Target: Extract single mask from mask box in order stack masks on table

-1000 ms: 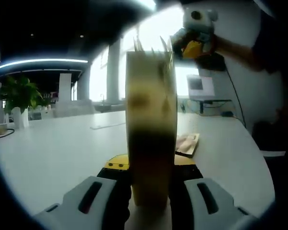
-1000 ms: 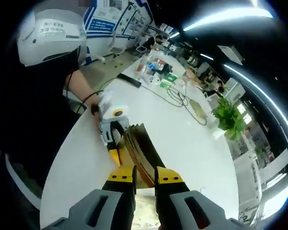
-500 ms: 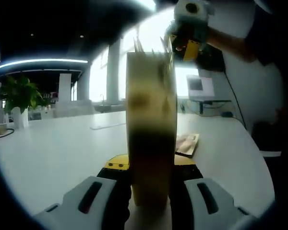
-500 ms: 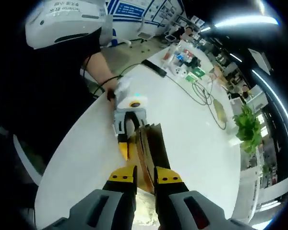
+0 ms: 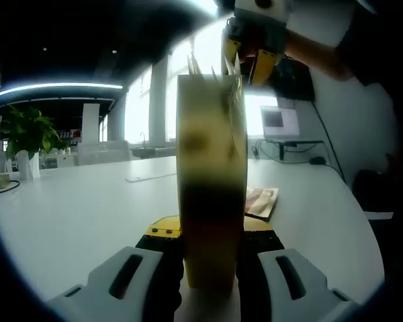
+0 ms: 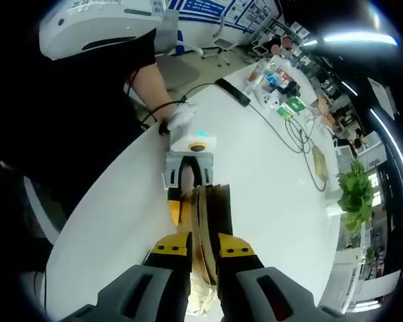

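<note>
1. The tall, narrow yellowish-brown cardboard mask box [image 5: 211,188] stands upright on the white table [image 5: 74,215], with its open end at the top.
2. The left gripper [image 5: 210,258] clamps that box at its base: in the left gripper view its grey jaws with yellow and black tips press against the two broad faces of the box.
3. From the right gripper view the left gripper [image 6: 188,176] appears again, held by a gloved hand [image 6: 178,119] at the near edge of the table, with the box [image 6: 211,215] seen from above as a thin brown slot.
4. Pale mask edges [image 5: 215,70] poke up out of the top of the box.
5. The right gripper [image 5: 248,57] hangs directly above the open top of the box, its yellow-tipped jaws pointing down and set slightly apart on either side of the protruding edges.
6. In the right gripper view its own jaws [image 6: 203,249] straddle the top of the box, a narrow gap between them; whether they pinch a mask I cannot tell.
7. A small flat packet with a pinkish print [image 5: 260,201] lies on the table just behind the box.
8. A green potted plant [image 5: 27,134] stands far off on the table, and a monitor [image 5: 279,122] sits behind the box.
</note>
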The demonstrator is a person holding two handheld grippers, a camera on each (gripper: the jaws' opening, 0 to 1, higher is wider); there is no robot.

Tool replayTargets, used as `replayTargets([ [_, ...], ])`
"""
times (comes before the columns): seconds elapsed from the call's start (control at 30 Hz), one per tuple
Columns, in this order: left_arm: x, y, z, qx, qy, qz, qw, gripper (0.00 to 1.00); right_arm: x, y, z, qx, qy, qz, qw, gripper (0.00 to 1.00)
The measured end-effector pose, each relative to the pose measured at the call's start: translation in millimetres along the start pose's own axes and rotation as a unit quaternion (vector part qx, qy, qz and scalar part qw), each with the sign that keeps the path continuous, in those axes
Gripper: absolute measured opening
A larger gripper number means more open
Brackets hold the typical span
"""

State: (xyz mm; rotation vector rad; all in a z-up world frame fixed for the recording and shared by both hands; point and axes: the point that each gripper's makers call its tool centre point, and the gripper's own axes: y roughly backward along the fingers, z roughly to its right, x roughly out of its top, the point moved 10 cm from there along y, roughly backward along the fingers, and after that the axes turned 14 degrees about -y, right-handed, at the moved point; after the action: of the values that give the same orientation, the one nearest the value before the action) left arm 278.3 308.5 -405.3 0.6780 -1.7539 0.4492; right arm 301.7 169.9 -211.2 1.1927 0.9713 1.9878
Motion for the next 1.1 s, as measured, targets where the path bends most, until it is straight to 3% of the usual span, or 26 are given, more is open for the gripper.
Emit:
replayTargets([
  [0.6, 1.0, 0, 1.0, 0.0, 0.0, 0.002, 1.0, 0.2, -1.3, -10, 3, 0.019, 0.02, -0.035, 0.999, 0.09],
  [1.1, 1.1, 1, -0.1, 0.0, 0.001, 0.005, 1.0, 0.2, 6.1, -20, 13, 0.062, 0.041, -0.088, 0.9933, 0.04],
])
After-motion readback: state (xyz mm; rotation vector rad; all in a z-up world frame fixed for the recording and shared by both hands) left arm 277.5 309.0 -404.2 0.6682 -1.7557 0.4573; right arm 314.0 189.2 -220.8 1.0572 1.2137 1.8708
